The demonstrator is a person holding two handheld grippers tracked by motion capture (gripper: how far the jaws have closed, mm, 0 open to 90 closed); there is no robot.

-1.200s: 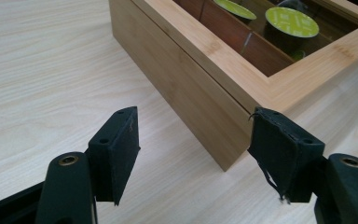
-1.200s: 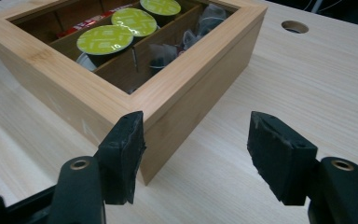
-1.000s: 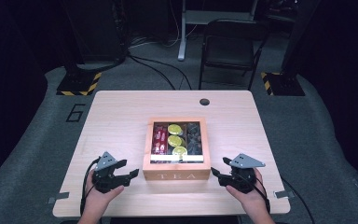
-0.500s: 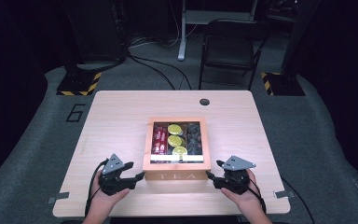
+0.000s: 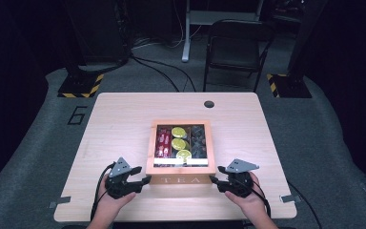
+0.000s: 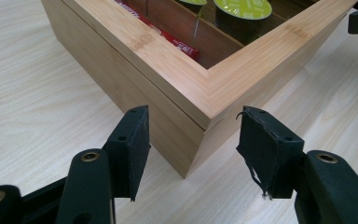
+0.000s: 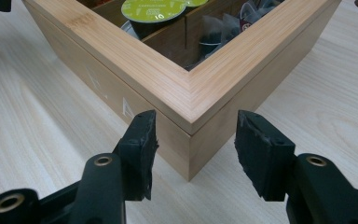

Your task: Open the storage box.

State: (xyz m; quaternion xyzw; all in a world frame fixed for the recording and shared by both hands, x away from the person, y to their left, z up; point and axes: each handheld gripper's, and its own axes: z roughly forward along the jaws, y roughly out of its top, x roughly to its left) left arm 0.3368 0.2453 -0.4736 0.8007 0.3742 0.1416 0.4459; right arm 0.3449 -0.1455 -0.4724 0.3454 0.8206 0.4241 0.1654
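Now your left gripper (image 5: 145,180) and right gripper (image 5: 213,179) each straddle 1 near corner of tea box (image 5: 181,180), lower centre of high view; jaws apart, closing, pads not pressing wood.

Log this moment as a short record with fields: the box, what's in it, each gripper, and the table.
box: wooden tea box, glass-paned lid shut, near the table's front edge
contents: red packets, green-topped capsules, dark sachets, in separate rows
left gripper: jaws straddle the box's front left corner, closing in, pads not yet pressing
right gripper: jaws straddle the front right corner, closing in, pads not yet pressing
table: light wood, round hole near far edge
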